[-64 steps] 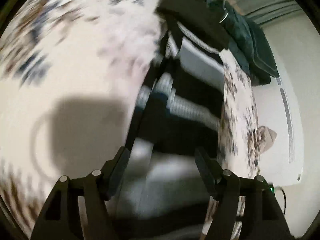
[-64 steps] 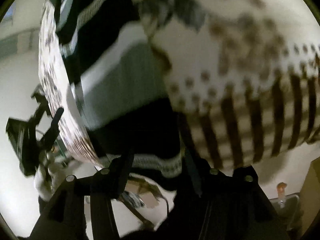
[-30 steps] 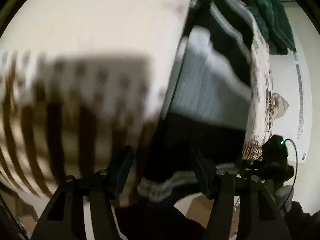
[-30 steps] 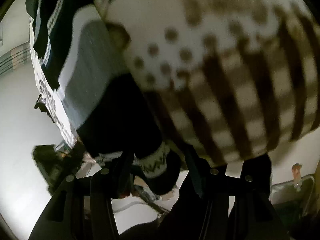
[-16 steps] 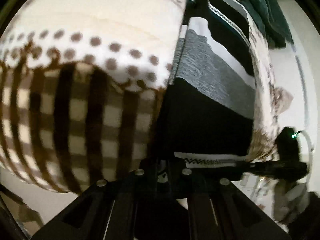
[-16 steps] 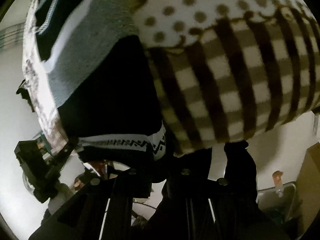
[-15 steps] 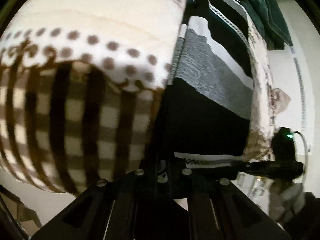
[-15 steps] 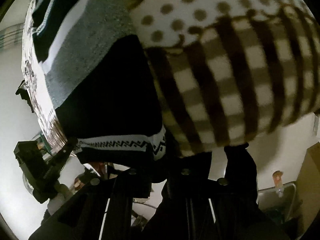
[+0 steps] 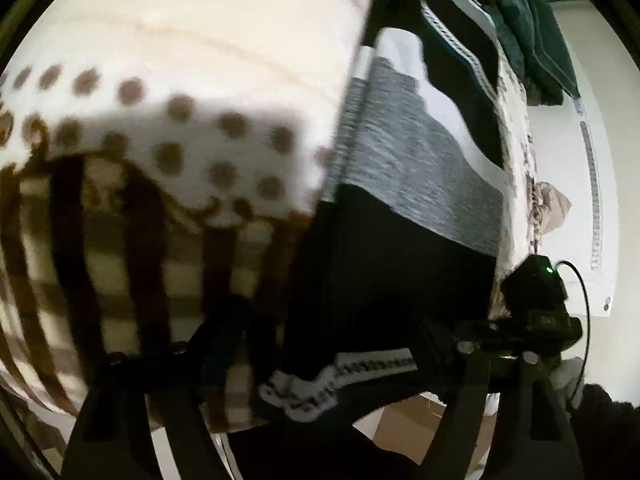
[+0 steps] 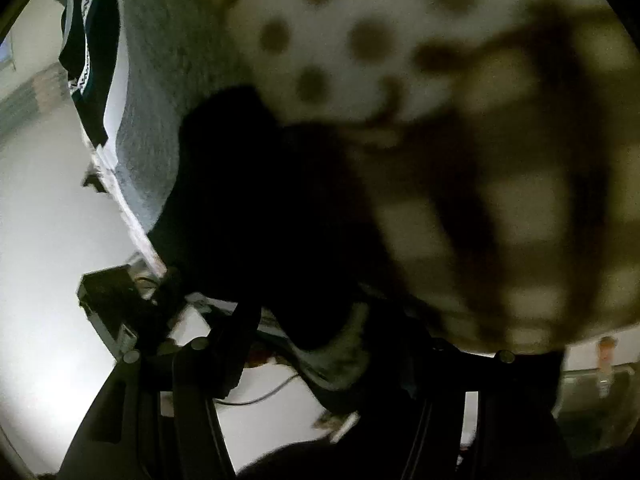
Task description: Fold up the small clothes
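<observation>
A sweater in black, grey and white bands lies flat on a cream blanket with brown dots and checks. Its patterned white hem hangs at the bed's near edge, between the fingers of my left gripper. Those jaws are opening and the pads stand clear of the cloth. In the right wrist view the same sweater fills the middle, blurred and dark. My right gripper is opening too, with the hem sagging loose between its fingers. Each gripper shows at the edge of the other's view.
A heap of dark green clothes sits at the far end of the bed. A brown cardboard box is on the floor below the bed's edge. White wall lies to the right.
Half a second ago both grippers were shut at the sweater's hem. Both now have their fingers spread, and the right one has sunk closer to the cloth.
</observation>
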### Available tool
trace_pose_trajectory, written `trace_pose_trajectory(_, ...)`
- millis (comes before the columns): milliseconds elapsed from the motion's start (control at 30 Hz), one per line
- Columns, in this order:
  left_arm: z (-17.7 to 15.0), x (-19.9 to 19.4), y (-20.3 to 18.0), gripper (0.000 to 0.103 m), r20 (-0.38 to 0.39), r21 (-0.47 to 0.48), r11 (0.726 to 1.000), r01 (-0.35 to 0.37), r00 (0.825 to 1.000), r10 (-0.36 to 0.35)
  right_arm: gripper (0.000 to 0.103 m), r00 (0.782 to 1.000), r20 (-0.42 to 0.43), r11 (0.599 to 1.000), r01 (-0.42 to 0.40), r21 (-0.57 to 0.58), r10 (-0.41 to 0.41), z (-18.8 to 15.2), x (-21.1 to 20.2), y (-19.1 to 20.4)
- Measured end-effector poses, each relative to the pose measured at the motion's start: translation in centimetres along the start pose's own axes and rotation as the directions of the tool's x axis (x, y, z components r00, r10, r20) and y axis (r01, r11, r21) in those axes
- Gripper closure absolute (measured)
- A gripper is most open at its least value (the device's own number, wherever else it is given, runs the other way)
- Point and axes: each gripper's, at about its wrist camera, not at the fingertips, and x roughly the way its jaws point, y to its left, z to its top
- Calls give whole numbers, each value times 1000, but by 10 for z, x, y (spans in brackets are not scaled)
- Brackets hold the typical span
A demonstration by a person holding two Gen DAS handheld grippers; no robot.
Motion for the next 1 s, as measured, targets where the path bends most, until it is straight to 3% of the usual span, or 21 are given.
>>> trace_pose_trajectory(33,-2,1,-3,30,-11,12,1000,-2,1000,2,49,1000,10,1000,0,1,0,0,1,2)
trace_pose_trajectory(67,-5,2,-8,40,-21,24,1000,4,1000,-4,71,1000,11,1000,6,-8,-6,-2,4,5)
trace_pose_trajectory(100,-8,5,-12,66,-40,30,1000,-2,999,3,75,1000,2,1000,6,-16,-6,-4,5,8)
trace_pose_trajectory(133,-10,8,-14,85,-61,35,999,-11,998,13,79,1000,4,1000,-7,-16,7,-7,3,11)
trace_pose_trajectory(167,-12,10,-16,90,-66,34,999,-3,998,6,82,1000,10,1000,-14,-17,14,-10,0,13)
trace_pose_trajectory(267,-14,3,-22,93,-50,10,1000,10,999,-9,84,999,15,999,-34,-10,34,-17,-10,19)
trace_pose_trajectory(400,-13,-28,-34,94,7,-32,995,93,996,-93,85,995,28,995,-94,-32,95,-30,-35,38)
trace_pose_trajectory(567,13,-85,-69,94,132,-26,971,239,963,-234,85,982,87,983,-160,-93,168,-37,-79,79)
trace_pose_trajectory(667,54,-104,-98,94,207,22,954,300,932,-298,85,965,156,972,-188,-140,209,-28,-111,114)
trace_pose_trajectory(800,122,-118,-123,94,301,96,945,312,896,-327,85,938,255,957,-178,-229,235,8,-154,161)
trace_pose_trajectory(933,207,-110,-142,94,361,153,943,295,872,-331,85,901,350,945,-159,-287,258,76,-192,213)
trace_pose_trajectory(1000,245,-101,-143,94,374,158,945,287,868,-326,85,890,390,946,-121,-299,237,112,-203,236)
